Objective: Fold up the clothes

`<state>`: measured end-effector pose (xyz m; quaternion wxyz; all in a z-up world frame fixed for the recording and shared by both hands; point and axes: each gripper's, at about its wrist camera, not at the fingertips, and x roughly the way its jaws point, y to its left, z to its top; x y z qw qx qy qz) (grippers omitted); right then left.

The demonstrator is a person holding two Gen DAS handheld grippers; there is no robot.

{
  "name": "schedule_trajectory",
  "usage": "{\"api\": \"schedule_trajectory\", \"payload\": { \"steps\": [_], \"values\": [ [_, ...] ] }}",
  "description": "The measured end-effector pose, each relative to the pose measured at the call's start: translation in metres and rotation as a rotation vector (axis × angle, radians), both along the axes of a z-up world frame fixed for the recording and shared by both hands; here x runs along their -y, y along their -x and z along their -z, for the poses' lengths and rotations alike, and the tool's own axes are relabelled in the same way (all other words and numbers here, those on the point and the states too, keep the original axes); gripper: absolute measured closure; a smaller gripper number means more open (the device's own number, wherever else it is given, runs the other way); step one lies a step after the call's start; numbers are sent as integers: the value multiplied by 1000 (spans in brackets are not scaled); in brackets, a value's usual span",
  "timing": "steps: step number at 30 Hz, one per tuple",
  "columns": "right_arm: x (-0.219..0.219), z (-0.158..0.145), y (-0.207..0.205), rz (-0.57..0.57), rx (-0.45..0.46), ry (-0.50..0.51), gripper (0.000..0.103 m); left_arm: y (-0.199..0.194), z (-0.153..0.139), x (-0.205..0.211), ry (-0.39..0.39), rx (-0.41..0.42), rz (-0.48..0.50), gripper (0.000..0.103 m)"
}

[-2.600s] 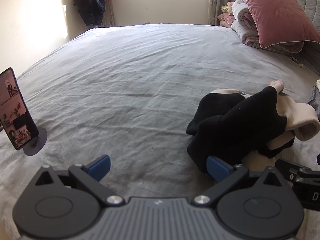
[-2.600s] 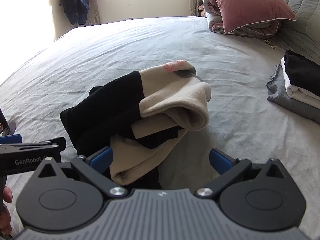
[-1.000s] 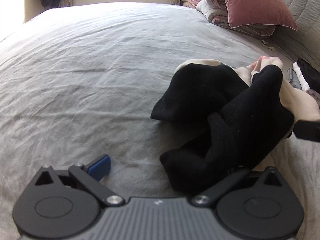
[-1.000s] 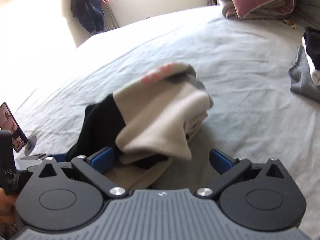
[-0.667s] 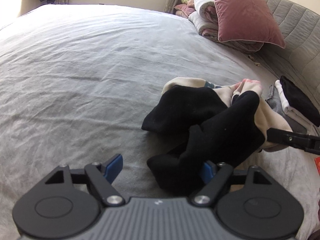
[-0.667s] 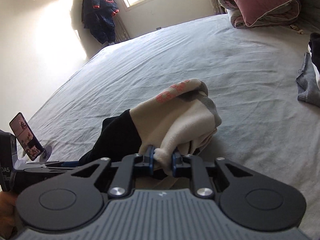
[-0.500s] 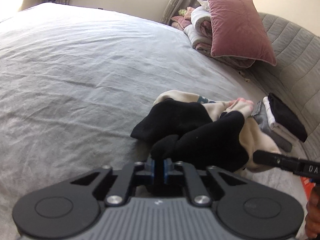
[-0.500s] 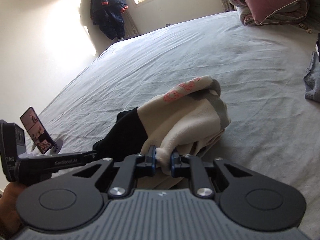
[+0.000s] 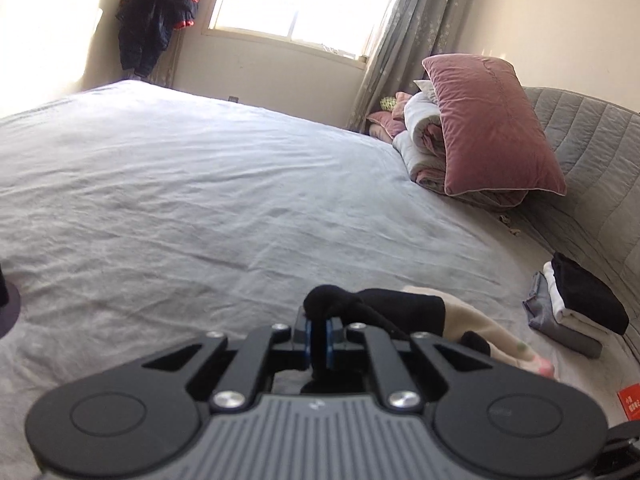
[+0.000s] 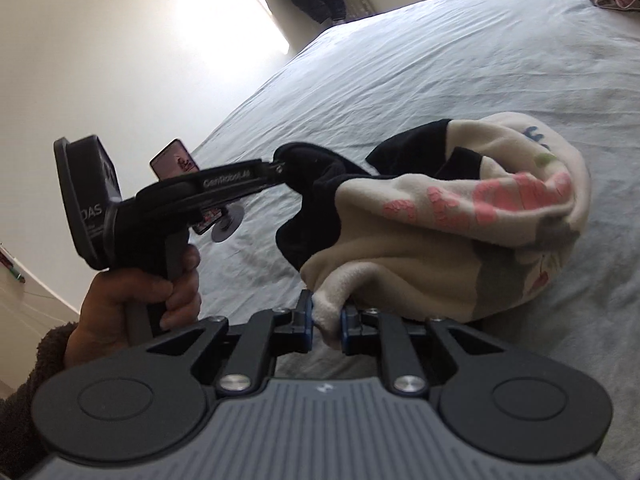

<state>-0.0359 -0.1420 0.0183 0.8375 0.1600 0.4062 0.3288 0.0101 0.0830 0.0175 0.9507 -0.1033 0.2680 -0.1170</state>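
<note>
Both grippers hold one garment [image 10: 460, 232] over the grey bed [image 9: 200, 208]; the garment is cream with pink print and black sections, bunched, its bulk resting on the sheet.

Left gripper [image 9: 318, 338]: jaws nearly together, blue pads pinching a black fold of the garment. Seen from the right wrist camera, the left gripper [image 10: 280, 168] reaches in from the left, held in the person's hand [image 10: 132, 304] with a fuzzy dark sleeve [image 10: 24, 400] at the wrist.

Right gripper [image 10: 325, 322]: jaws narrow, clamped on a cream edge of the garment.

Surroundings: stack of folded clothes [image 9: 576, 308] at the bed's right edge, near the garment but apart from it. Pink pillow [image 9: 492, 128] leaning on rolled bedding [image 9: 424, 140] by the quilted headboard [image 9: 592, 152]. Dark jacket [image 9: 156, 16] hanging beside the window [image 9: 304, 0]. Phone on a stand [image 10: 180, 164] sits on the sheet behind the left gripper, partly hidden by it. Red card [image 9: 630, 402] at the bed's near right.
</note>
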Motion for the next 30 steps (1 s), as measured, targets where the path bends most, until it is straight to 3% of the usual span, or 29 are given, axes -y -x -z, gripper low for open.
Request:
{"api": "schedule_trajectory", "payload": {
  "steps": [5, 6, 8, 16, 17, 18, 20, 24, 30],
  "values": [
    [-17, -6, 7, -52, 27, 52, 77, 1, 0, -19, -31, -32, -31, 97],
    [-17, -8, 7, -56, 37, 53, 72, 0, 3, -22, -38, -49, -31, 97],
    [-15, -12, 8, -58, 53, 39, 53, 0, 11, -26, -54, -84, -25, 97],
    [-3, -33, 5, -21, 157, 7, 52, 2, 31, -33, -94, -171, 17, 89],
    [0, -36, 4, -7, 175, 3, 52, 2, 31, -34, -85, -170, 15, 82],
    [3, -38, 3, 20, 197, 6, 52, 3, 30, -35, -79, -165, 12, 65],
    [9, -38, -2, 97, 243, 31, 52, 5, 27, -35, -75, -143, 4, 48],
    [13, -26, -29, 215, 279, 141, 52, 4, 23, -31, -67, -111, 9, 43],
    [17, -5, -59, 274, 264, 211, 52, -8, 25, -24, -21, -136, 34, 41]
  ]
}}
